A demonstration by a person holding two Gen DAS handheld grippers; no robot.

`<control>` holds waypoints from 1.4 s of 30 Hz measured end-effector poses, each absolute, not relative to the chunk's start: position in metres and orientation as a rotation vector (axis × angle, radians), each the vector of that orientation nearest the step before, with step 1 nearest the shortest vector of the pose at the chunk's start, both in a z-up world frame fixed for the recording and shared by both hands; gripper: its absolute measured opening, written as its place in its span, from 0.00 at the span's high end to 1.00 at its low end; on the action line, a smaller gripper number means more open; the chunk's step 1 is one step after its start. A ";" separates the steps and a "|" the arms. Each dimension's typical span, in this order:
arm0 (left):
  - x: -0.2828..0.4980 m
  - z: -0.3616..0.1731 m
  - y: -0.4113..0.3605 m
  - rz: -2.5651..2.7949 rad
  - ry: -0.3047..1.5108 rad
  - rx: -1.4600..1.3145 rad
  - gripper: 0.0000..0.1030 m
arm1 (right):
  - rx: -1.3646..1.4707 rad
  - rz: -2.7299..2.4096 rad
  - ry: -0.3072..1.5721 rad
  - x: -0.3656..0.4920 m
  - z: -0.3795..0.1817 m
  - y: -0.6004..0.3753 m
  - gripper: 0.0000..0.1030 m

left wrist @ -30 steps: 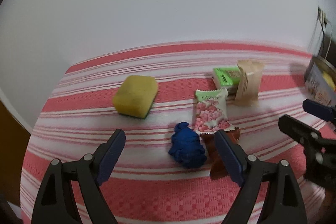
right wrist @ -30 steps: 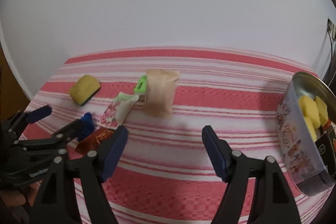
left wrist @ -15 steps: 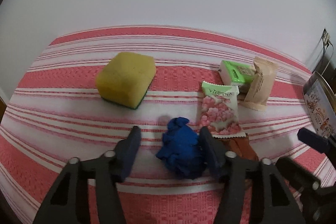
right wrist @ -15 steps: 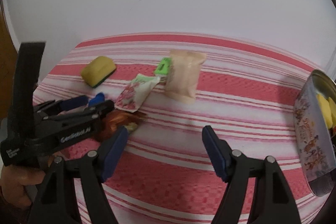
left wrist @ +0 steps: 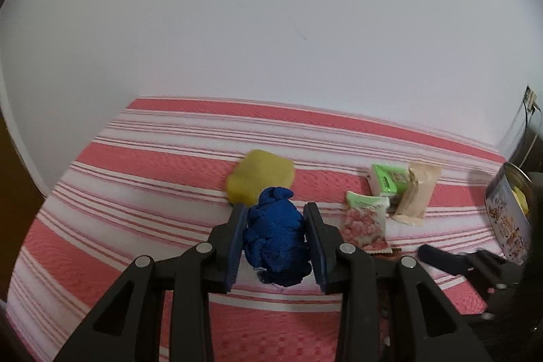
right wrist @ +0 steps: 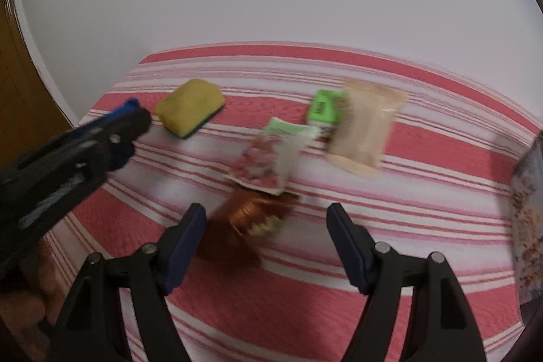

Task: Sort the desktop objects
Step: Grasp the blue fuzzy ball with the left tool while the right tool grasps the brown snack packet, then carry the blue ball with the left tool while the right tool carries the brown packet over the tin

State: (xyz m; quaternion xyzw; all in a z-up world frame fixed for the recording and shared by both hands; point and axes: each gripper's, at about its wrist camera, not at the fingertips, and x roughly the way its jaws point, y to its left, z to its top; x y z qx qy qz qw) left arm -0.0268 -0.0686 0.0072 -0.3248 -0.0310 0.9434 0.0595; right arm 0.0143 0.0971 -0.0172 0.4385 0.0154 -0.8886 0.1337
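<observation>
Progress: sorting is only partly done. The round printed metal tin (left wrist: 505,219) at the right edge of the red-and-white striped tabletop (left wrist: 142,192) is already holding some yellow pieces. Still lying out, largest first:
- yellow sponge with green underside (right wrist: 190,107)
- beige sealed pouch (right wrist: 366,131)
- pink-and-green candy packet (right wrist: 271,158)
- green box (right wrist: 324,110)
- brown snack wrapper (right wrist: 251,219)

Pose: you are angling both claws downward.
- Your left claw (left wrist: 276,243) has just been closing and is clenching the crumpled blue fabric bundle (left wrist: 276,239), in front of the sponge.
- Your right claw (right wrist: 266,246) is standing released, empty, over the brown wrapper.
</observation>
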 end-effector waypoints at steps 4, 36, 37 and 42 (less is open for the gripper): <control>-0.025 0.006 -0.075 2.892 -0.091 -0.988 0.64 | 1.328 -2.587 0.115 0.007 -0.029 0.083 0.42; 0.004 0.036 0.169 2.458 0.016 -0.823 0.64 | 1.068 -3.281 -0.070 0.100 0.060 0.370 0.63; 0.003 0.036 0.177 2.447 0.016 -0.819 0.64 | 1.064 -3.293 -0.066 0.103 0.062 0.378 0.63; 0.003 0.039 0.218 2.419 0.037 -0.792 0.64 | 1.092 -3.321 -0.073 0.099 0.065 0.415 0.63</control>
